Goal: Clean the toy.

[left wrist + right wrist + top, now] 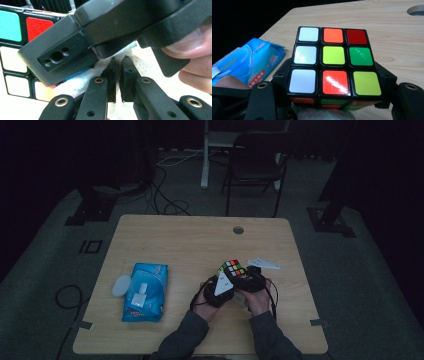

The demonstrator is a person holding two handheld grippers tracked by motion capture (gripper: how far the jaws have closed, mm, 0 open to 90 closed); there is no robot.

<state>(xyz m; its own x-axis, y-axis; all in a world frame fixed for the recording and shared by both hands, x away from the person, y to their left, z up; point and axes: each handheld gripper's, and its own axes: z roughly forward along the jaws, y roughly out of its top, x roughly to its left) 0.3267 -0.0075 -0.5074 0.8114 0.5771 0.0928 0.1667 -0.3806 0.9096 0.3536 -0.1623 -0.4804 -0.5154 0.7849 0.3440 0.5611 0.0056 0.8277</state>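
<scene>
We see the right tool [332, 100], black and hard-edged, clamped on a glossy plastic puzzle cube with coloured square stickers [333, 62], its jaws pressing the cube's two opposite sides while the white, orange, yellow-green and red top face stays clear. The left tool [116, 80] has its jaws drawn together on a soft, crumpled white wet wipe [75, 83], which lies against the cube's lower edge. In the high view both tools meet over the right half of the light wood-grain desk [165, 240], nearer its front edge than its back, and the cube [231, 268] sits just above the hands.

We judge the step to be wiping the cube clean. To do it well, we would keep the right tool's hold firm and level so the cube's layers do not twist, and drag the wipe in short strokes along one face at a time, letting the damp cloth rather than the hard jaw tips touch the slick stickers.

Toward the desk's left edge lies a soft blue plastic pack of wet wipes [145, 291], shiny and creased, with a pale oval lid [120, 285] touching its left side. A round cable hole [238, 230] is cut near the back edge.
</scene>
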